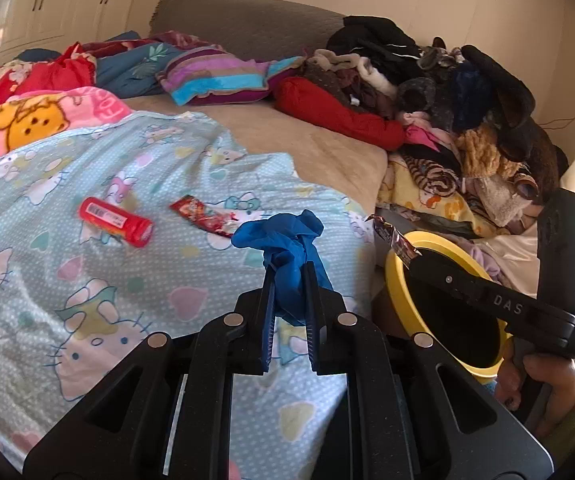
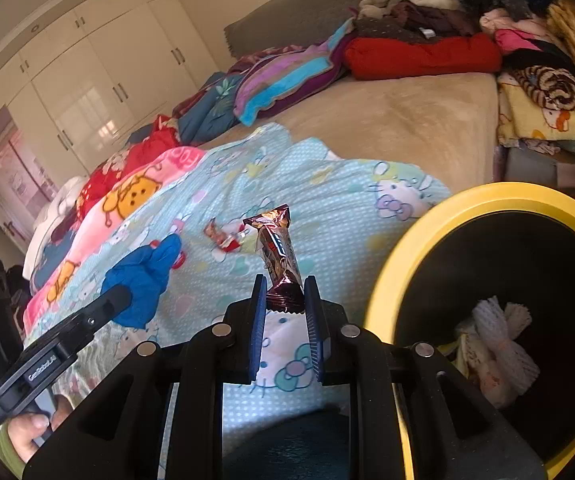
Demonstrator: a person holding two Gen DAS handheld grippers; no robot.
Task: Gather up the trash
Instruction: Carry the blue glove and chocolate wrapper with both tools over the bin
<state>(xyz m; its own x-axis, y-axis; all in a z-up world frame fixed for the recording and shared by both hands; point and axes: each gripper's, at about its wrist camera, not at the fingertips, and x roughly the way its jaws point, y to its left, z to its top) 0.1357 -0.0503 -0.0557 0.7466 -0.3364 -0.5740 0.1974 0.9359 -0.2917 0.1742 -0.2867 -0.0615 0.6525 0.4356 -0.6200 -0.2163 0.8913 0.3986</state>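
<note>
My left gripper point(image 1: 289, 270) is shut on a crumpled blue glove point(image 1: 283, 240) and holds it above the Hello Kitty blanket point(image 1: 127, 280); it also shows in the right wrist view point(image 2: 143, 276). My right gripper point(image 2: 285, 284) is shut on a brown snack wrapper point(image 2: 277, 252), held upright beside the yellow-rimmed black bin point(image 2: 419, 240). In the left wrist view the wrapper point(image 1: 395, 240) sits over the bin's rim point(image 1: 397, 280). A red tube point(image 1: 117, 222) and a red candy wrapper point(image 1: 203, 214) lie on the blanket.
The bin holds white crumpled trash point(image 2: 499, 340). A pile of clothes point(image 1: 447, 100) covers the bed's right side. Pillows and folded blankets point(image 1: 215, 76) lie at the headboard. White wardrobes point(image 2: 99, 72) stand along the wall.
</note>
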